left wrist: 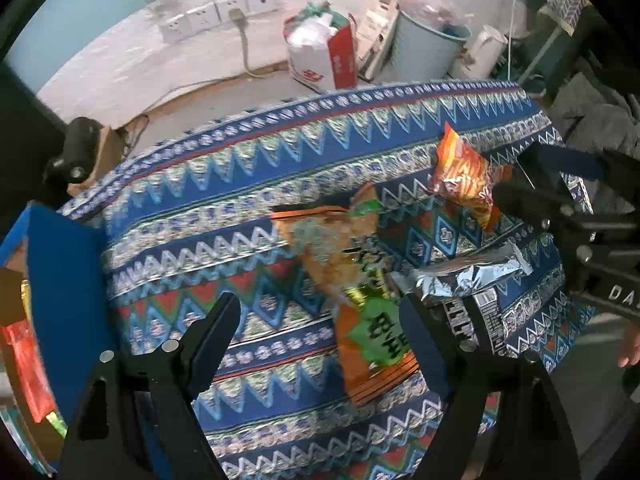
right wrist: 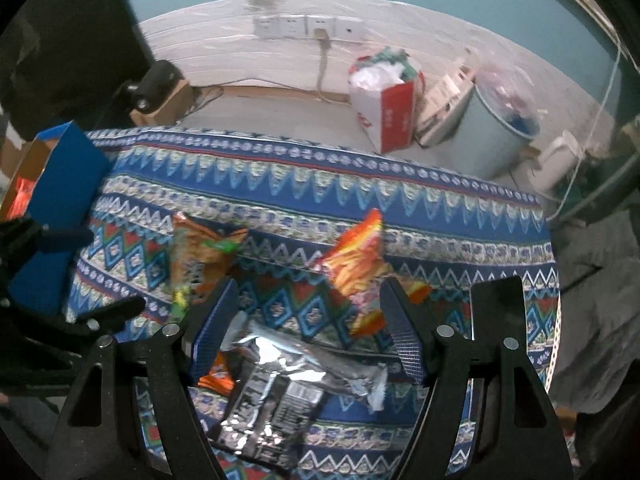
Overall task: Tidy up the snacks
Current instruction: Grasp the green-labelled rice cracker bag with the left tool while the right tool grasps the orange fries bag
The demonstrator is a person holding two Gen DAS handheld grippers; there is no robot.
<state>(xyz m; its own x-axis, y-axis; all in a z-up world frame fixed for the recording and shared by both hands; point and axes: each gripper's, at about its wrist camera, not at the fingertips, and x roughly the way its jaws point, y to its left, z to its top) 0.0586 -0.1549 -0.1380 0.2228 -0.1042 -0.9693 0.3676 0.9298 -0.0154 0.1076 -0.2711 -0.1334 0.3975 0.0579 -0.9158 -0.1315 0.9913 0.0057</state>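
A pale wall with a row of sockets [right wrist: 308, 26] and a concrete floor back a worktop [left wrist: 240, 168] draped in a woven, zigzag-patterned cloth of blue, red and white. At nine o'clock in the left wrist view stands a blue cardboard box [left wrist: 68, 280], open at the top, with red packets inside; it is probably the destination for the snacks. The left tool [left wrist: 320, 320] is released, its jaws spread wide over the cloth, with a glossy orange and green packet [left wrist: 372, 332] lying flat just inside its right finger, a likely next pick. Toward three o'clock a crinkled silver foil pouch [right wrist: 280, 400] lies between the right tool's spread fingers; the right tool [right wrist: 308, 316] is also released and holds nothing. Beyond it, at one o'clock, an orange-red packet [right wrist: 356, 264] lies puffed and crumpled on the cloth.
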